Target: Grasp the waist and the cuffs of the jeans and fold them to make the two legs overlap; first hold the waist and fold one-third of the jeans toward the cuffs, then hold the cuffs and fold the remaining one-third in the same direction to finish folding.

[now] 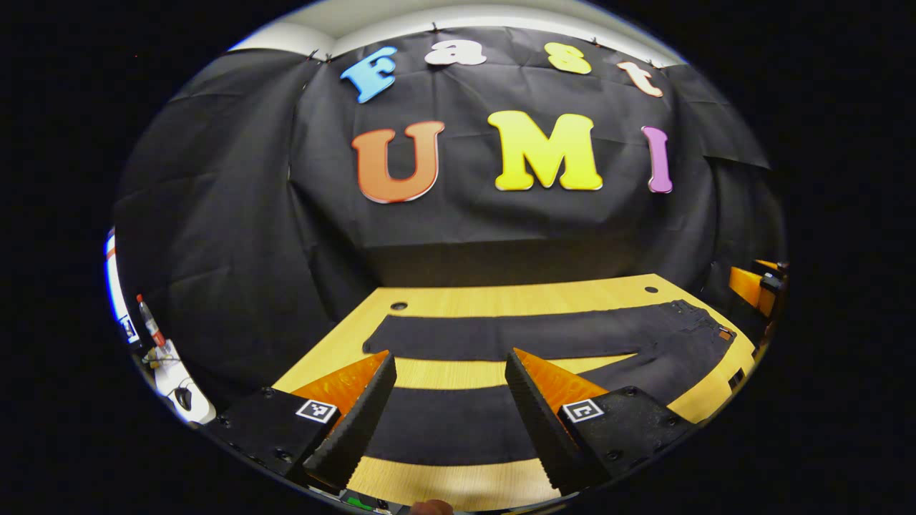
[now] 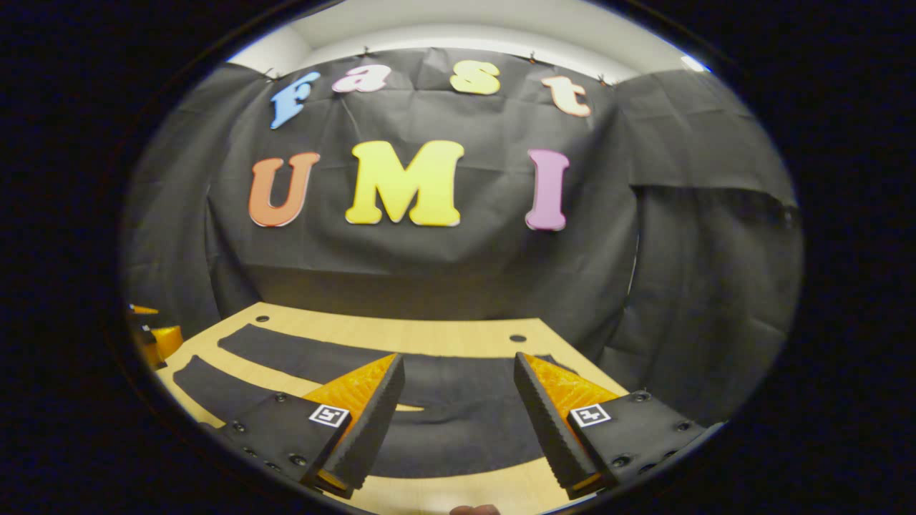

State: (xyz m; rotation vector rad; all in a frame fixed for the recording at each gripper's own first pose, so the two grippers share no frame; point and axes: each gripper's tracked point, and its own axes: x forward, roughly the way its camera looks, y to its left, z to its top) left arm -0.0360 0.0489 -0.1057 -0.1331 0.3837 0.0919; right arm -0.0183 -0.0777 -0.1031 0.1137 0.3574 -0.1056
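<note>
I find no brand or readable writing on the jeans (image 1: 544, 336). A small tan patch sits at the waist corner in the left gripper view, too small to read. Each gripper body carries a square black-and-white marker; I treat these as coded patterns, not text.

The jeans lie spread flat on the wooden table (image 1: 501, 300), dark fabric with the two legs apart and a strip of bare tabletop between them. In the left gripper view the waist is toward the right and the legs run left. In the right gripper view the legs run off to the left, and the waist area lies behind and between the fingers.

The left gripper (image 1: 451, 383) hangs above the near leg with its fingers spread wide and nothing between them. The right gripper (image 2: 458, 386) hangs above the jeans (image 2: 444, 422) near the table (image 2: 401, 332) edge, likewise spread wide and gripping nothing. I cannot tell how high either one sits over the cloth.

Cut off or unclear: the near leg is partly hidden behind the left gripper's fingers. Orange gear at the right rim of the left gripper view and at the left rim of the right gripper view is clipped; I cannot identify it firmly. Objects at the far left rim of the left gripper view are distorted and unidentifiable. A fingertip intrudes at each view's bottom edge.
</note>
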